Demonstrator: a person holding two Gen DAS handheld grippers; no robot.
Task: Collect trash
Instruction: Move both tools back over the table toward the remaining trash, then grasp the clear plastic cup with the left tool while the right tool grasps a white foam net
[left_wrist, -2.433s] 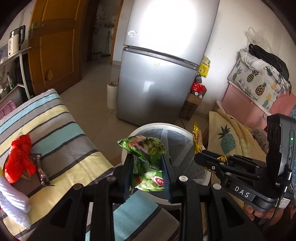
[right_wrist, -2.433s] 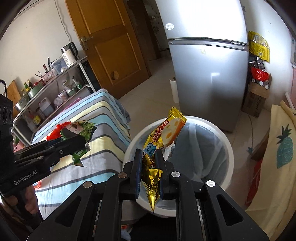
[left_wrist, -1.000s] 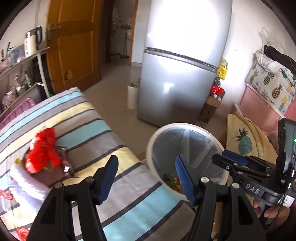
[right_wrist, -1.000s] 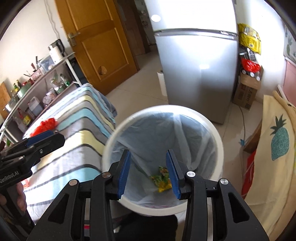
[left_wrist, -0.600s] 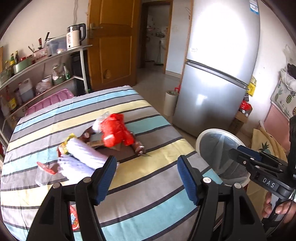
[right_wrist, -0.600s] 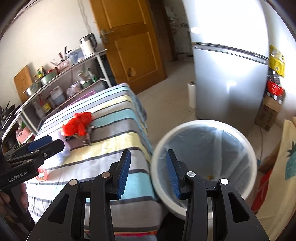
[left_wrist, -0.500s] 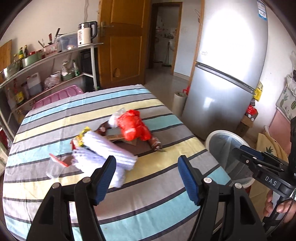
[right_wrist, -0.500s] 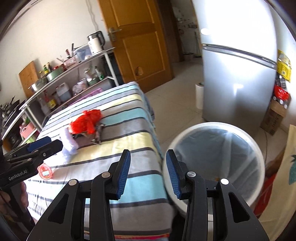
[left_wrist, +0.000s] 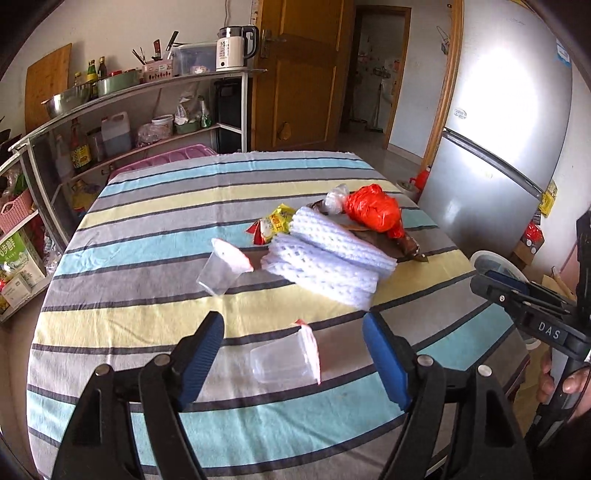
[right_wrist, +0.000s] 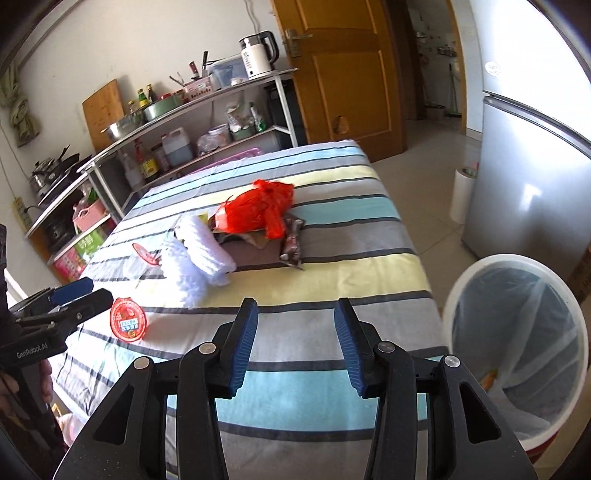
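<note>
A silver two-door refrigerator (right_wrist: 535, 177) and a wooden door (left_wrist: 295, 70) back a table under a striped cloth (left_wrist: 155, 229), with a metal shelf rack (left_wrist: 122, 107) of bottles, bowls and a white electric kettle (left_wrist: 232, 48) along the wall. Beside the table's corner, on the tiled floor, stands a round white trash bin (right_wrist: 517, 332) lined with a clear bag; some yellow-orange scrap shows at its bottom. The uncollected litter lies heaped near the far middle of the cloth: white foam netting (left_wrist: 325, 262) rests on a dark brown wrapper (right_wrist: 291, 243), with a knotted red plastic bag (left_wrist: 373, 206) touching its far side and a yellow snack packet (left_wrist: 273, 221) tucked at its left. A clear plastic cup (left_wrist: 221, 269) lies tipped over just left of the netting. A second clear cup with a red-printed peeled lid (left_wrist: 284, 358) lies on its side on the near stripes, apart from the heap. The left gripper (left_wrist: 293, 354) hovers over that cup, jaws spread wide and empty. The right gripper (right_wrist: 295, 350), also released and holding nothing, hangs over the table edge near the bin.
</note>
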